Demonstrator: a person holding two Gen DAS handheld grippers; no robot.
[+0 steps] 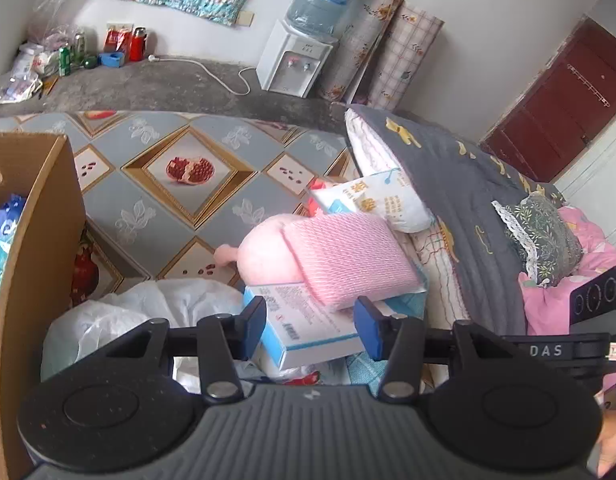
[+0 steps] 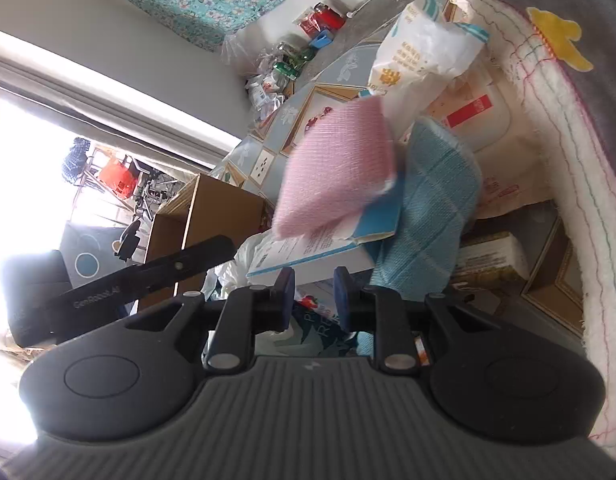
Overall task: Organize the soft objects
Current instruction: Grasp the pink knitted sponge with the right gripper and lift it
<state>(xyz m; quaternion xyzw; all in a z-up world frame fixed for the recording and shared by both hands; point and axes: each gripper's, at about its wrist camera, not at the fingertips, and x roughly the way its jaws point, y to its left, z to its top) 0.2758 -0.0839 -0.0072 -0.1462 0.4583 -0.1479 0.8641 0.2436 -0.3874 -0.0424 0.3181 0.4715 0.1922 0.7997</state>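
Pink mesh covers the sponge pad [image 1: 350, 258], which lies tilted on top of a white and blue box [image 1: 304, 328] in the middle of the pile on the bed. Just behind it, on the left, a round pink plush toy [image 1: 264, 254] rests on the patterned sheet [image 1: 188, 172]. A white printed bag [image 1: 374, 200] leans against the far side of the pad, next to the grey quilt [image 1: 468, 184] that rises on the right. Crumpled white plastic [image 1: 120, 312] sits near the left tongs [image 1: 310, 326], and an open cardboard box [image 1: 36, 240] stands at the far left with blue things inside.

Those left tongs are spread wide, one blue pad on each side of the white and blue box, closed on nothing. The right tongs [image 2: 314, 294] are only partly spread, with a narrow gap between the pads and nothing between them; they sit low and near, just short of the white and blue box's edge. From the right wrist view the pad appears blurred, resting on the box beside a folded blue cloth [image 2: 432, 208] on its right.
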